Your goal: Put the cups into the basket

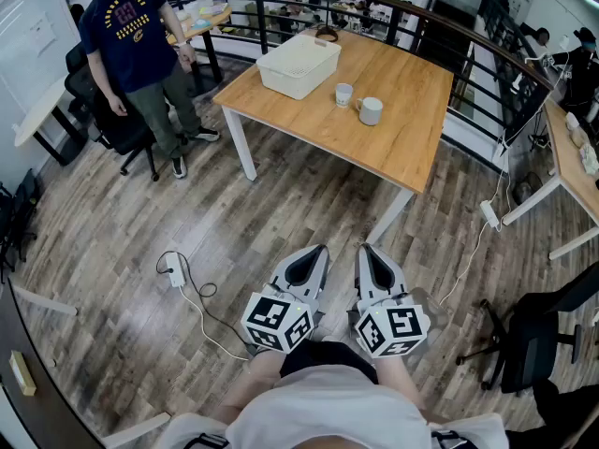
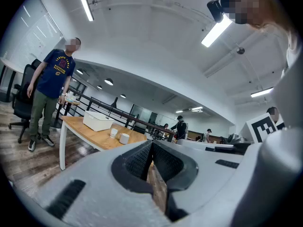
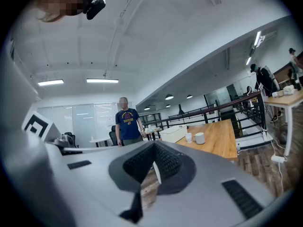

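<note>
A white basket (image 1: 298, 64) stands at the far left end of a wooden table (image 1: 412, 129). To its right sit a small white cup (image 1: 343, 94) and a bigger pale mug (image 1: 371, 110), both upright on the tabletop. Both grippers hang low over the floor, well short of the table. My left gripper (image 1: 320, 250) and right gripper (image 1: 366, 249) point at the table side by side, each shut with nothing between the jaws. The left gripper view shows the basket (image 2: 98, 122) and both cups (image 2: 113, 132) far off. The right gripper view shows the basket (image 3: 173, 134) and the cups (image 3: 200, 138) too.
A person (image 1: 140, 54) in a dark blue shirt stands left of the table beside a black office chair (image 1: 103, 120). A cable with a power strip (image 1: 174, 274) lies on the wooden floor. A black railing (image 1: 468, 45) runs behind the table. Another chair (image 1: 543, 340) stands at the lower right.
</note>
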Available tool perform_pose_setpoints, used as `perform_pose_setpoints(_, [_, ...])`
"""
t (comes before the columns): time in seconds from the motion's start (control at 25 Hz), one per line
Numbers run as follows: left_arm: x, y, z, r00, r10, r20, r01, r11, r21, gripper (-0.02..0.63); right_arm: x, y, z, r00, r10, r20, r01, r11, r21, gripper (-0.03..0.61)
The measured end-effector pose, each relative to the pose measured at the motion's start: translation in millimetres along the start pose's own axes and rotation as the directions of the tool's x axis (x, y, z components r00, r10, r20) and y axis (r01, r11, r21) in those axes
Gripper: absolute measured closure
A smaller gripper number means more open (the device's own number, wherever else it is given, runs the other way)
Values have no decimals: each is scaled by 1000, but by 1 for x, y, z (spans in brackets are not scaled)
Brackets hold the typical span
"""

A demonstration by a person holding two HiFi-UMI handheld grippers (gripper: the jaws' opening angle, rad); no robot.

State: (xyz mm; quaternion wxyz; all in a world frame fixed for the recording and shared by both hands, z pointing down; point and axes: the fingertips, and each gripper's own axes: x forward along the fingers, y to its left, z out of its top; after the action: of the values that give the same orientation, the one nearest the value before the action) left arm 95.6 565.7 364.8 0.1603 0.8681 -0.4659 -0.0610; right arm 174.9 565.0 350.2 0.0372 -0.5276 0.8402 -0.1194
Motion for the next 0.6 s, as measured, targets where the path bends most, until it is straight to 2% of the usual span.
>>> perform_pose_setpoints(0.6, [0, 7, 3, 1000, -8, -1, 8, 1000, 13, 606, 6, 6, -1, 1000, -2, 9, 2, 1000, 7, 568])
